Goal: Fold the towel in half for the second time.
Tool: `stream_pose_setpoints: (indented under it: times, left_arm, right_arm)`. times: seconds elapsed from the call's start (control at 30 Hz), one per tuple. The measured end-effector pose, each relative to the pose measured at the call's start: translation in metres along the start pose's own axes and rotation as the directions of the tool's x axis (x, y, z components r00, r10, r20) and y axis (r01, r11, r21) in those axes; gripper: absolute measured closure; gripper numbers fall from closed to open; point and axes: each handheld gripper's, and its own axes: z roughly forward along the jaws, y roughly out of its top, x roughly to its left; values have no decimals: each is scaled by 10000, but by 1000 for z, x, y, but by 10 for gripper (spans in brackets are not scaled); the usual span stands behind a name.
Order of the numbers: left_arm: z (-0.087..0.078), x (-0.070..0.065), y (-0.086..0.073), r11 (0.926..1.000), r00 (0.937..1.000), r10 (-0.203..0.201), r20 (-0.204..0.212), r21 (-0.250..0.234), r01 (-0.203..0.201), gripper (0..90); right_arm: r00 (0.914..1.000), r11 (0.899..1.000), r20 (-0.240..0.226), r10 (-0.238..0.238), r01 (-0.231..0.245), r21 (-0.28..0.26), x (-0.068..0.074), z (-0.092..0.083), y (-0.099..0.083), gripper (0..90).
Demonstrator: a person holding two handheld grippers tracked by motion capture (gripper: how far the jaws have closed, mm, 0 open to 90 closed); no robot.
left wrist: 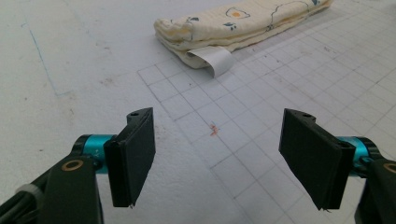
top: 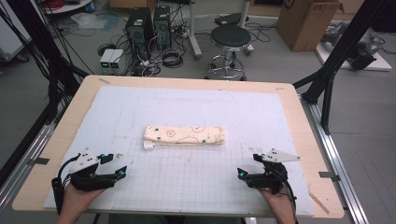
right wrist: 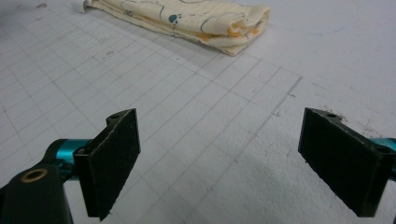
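High view, cloth: a folded cream cloth (top: 183, 136) with small printed figures lies near the middle of the white gridded mat (top: 196, 112), its length running left to right.
High view, tag: a small white tag (top: 148, 146) sticks out at the cloth's near left corner; any writing on it is too small to read.
High view, left gripper (top: 113, 165): held by a hand at the near left of the mat, jaws parted and empty, well apart from the cloth, which lies farther off and to its right.
High view, right gripper (top: 250, 166): held at the near right of the mat, jaws likewise spread with nothing in them; the cloth lies farther off and to its left.
High view, surroundings: the mat sits on a wooden table (top: 299, 121); a black stool (top: 229, 38) and two computer towers (top: 148, 25) stand on the floor beyond, with no readable brand.

Left gripper view, gripper (left wrist: 217, 156): jaws wide apart above bare mat.
Left gripper view, cloth (left wrist: 238, 21): far ahead, well clear of the jaws, folded layers facing the camera.
Left gripper view, tag (left wrist: 212, 59): curls out from under the cloth's near end; blank white, no lettering seen.

Right gripper view, gripper (right wrist: 219, 161): jaws wide, nothing between them.
Right gripper view, cloth (right wrist: 187, 18): far ahead and left of centre, its folded end nearest; the print shows outlines and a blue paw mark, no words.
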Motion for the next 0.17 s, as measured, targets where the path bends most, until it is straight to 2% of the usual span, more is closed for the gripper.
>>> stream_pose_setpoints:
  times: [0.03, 0.17]
  left_arm:
    - [0, 0, 0, 9999, 10000, -95, -21, -60, 95, 275]
    - [1, 1, 0, 9999, 10000, -27, -20, -100, 26, 274]
  right_arm:
    - [10000, 10000, 14, -47, 47, 14, -1, 0, 0, 124]
    - [10000, 10000, 30, -53, 53, -6, 0, 2, 0, 123]
